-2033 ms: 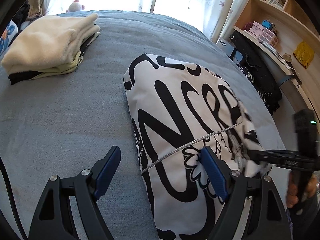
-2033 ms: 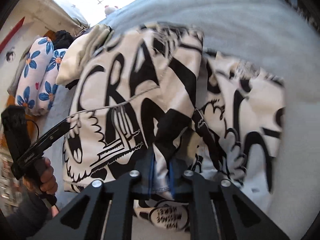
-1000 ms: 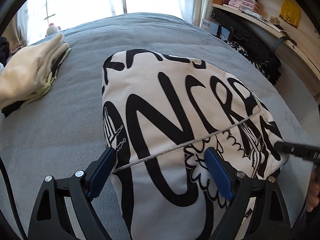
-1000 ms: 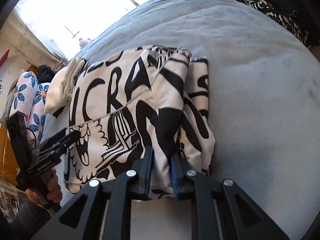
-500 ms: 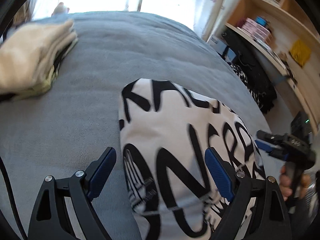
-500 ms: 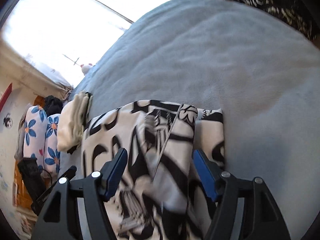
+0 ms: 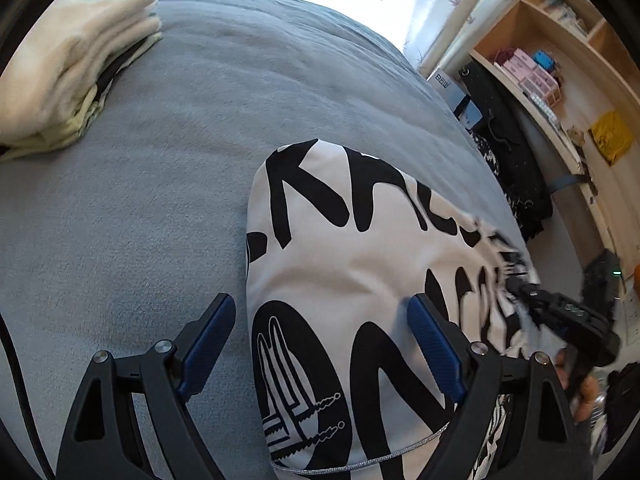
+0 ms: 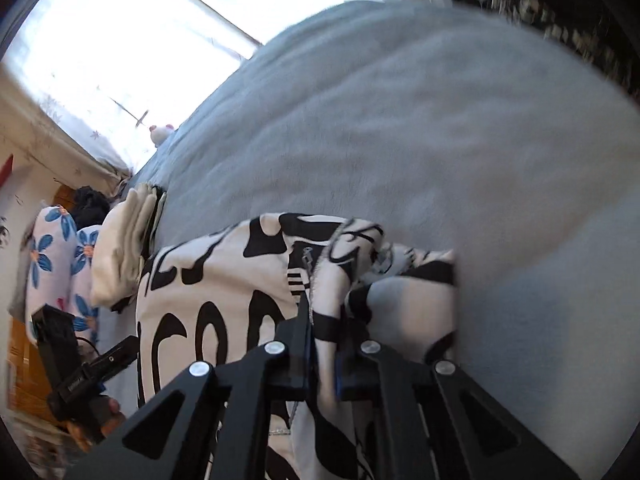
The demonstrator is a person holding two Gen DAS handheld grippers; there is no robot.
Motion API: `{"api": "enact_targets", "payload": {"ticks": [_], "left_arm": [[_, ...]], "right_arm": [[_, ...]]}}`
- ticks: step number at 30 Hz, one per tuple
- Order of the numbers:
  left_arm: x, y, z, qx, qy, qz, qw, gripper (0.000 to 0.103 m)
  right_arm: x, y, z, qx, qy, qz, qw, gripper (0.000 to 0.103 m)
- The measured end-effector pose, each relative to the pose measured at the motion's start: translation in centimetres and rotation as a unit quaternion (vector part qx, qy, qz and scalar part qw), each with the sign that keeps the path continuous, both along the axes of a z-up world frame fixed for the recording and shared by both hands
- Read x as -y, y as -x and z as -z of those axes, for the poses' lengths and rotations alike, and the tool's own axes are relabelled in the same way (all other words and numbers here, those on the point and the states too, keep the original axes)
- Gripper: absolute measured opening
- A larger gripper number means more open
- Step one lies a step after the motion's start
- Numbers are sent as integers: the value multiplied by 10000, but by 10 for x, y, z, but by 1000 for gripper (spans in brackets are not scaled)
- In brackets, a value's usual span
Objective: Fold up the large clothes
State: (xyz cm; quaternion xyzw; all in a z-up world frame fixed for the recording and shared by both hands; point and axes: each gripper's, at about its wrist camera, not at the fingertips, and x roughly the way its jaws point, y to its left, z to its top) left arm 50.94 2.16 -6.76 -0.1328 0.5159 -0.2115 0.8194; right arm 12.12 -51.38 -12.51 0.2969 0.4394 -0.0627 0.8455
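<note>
While the black-and-white printed garment (image 7: pixel 360 280) lies partly folded on the grey bed (image 7: pixel 180 180), the two tools are doing different work; the right gripper (image 8: pixel 322 354) has its fingers drawn together on a bunched edge of the cloth, with a strip of fabric pinched between the blue pads and the rest trailing off to either side; that hold appears intended to carry or tuck this loose side portion over the main panel, since the cloth there is rumpled and standing off the bed rather than flat.

The left gripper (image 7: pixel 320 344) is spread wide and holds nothing; its fingers (image 7: pixel 208 340) straddle the near left edge of the garment, one over bare blanket and the other over the printed panel; whether they touch the cloth cannot be told; the position suggests readiness to pin or take that edge while the other side is moved.

A silver drawcord (image 7: pixel 360 464) runs across the near end of the garment; it could snag in a fold.

A stack of folded cream clothes (image 7: pixel 68 68) sits well apart at the far left of the bed, likely the place for finished items; judged by the uneven right side, this fold is not yet complete.
</note>
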Motion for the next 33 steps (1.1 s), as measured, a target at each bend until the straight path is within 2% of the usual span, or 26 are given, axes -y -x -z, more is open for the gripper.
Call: {"api": "enact_targets", "payload": {"ticks": [3, 5, 7, 9, 13, 14, 18, 21, 24, 28, 30, 33], "left_arm": [[20, 7, -11, 250, -329, 193, 9990, 86], [34, 10, -16, 460, -658, 268, 9964, 86], [46, 13, -16, 613, -985, 265, 9929, 86], [56, 11, -9, 555, -1205, 218, 9909, 86], [64, 7, 0, 498, -1562, 239, 9862, 87], [64, 7, 1, 489, -1594, 243, 9857, 87], [62, 9, -7, 591, -1591, 173, 9853, 87], [57, 19, -16, 668, -1656, 95, 9839, 86], [47, 42, -38, 913, -1488, 2, 9846, 86], [39, 76, -51, 1035, -1583, 18, 9820, 83], [35, 90, -50, 915, -1568, 72, 9834, 76], [31, 105, -40, 666, -1572, 86, 9853, 74]], "right_arm": [[3, 16, -17, 178, 402, 89, 9990, 5], [7, 19, -15, 135, 513, 94, 9985, 5], [10, 16, 0, -67, 623, 99, 9980, 5], [11, 8, 20, -312, 742, 83, 9967, 4], [16, 3, 45, -567, 510, 118, 9970, 6], [15, 3, 43, -580, 533, 96, 9968, 8], [7, 7, 20, -807, 1094, 158, 9906, 29], [-10, 18, -6, -676, 1648, 156, 9839, 29], [-37, 37, -35, -214, 2109, 56, 9773, 29], [-79, 63, -42, 125, 1793, -510, 9824, 29], [-98, 72, -35, 105, 1676, -757, 9829, 29], [-115, 78, -21, -34, 1706, -916, 9811, 29]]}}
